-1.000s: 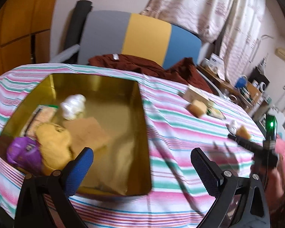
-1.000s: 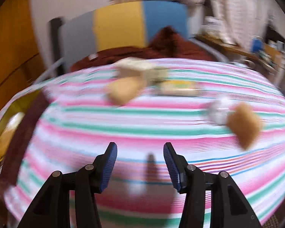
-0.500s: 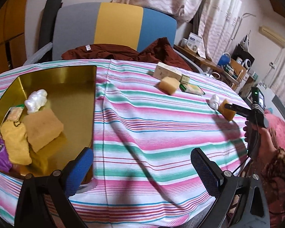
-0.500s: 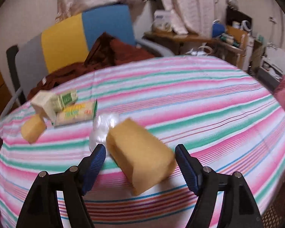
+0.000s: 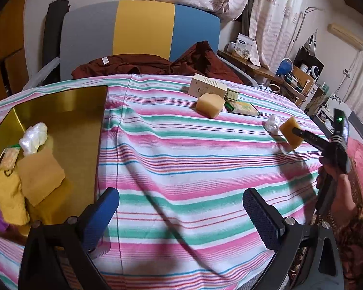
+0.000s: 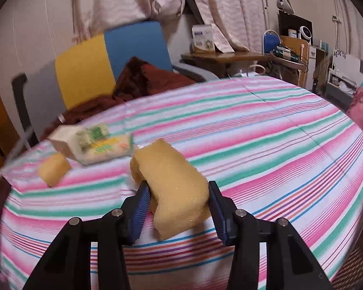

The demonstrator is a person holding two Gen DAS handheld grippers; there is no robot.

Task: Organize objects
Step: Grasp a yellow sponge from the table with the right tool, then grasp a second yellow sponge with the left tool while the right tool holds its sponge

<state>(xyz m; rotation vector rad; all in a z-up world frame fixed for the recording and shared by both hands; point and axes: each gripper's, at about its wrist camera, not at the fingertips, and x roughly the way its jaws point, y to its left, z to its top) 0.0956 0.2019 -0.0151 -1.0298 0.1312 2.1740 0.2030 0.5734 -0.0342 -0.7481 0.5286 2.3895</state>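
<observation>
Now right gripper (image 6: 177, 209) clamps sponge (image 6: 174, 186) — left gripper (image 5: 181, 213) agape.

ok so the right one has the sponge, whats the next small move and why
Probably carry it across toward the gold tray. The right hand-held gripper is shut on the yellow sponge, which looks lifted off the striped cloth, and the tray already holds a similar sponge.

Right gripper (image 6: 177, 209) fingers clamped (on sponge (image 6: 174, 183)); left gripper (image 5: 181, 215) spread.
</observation>
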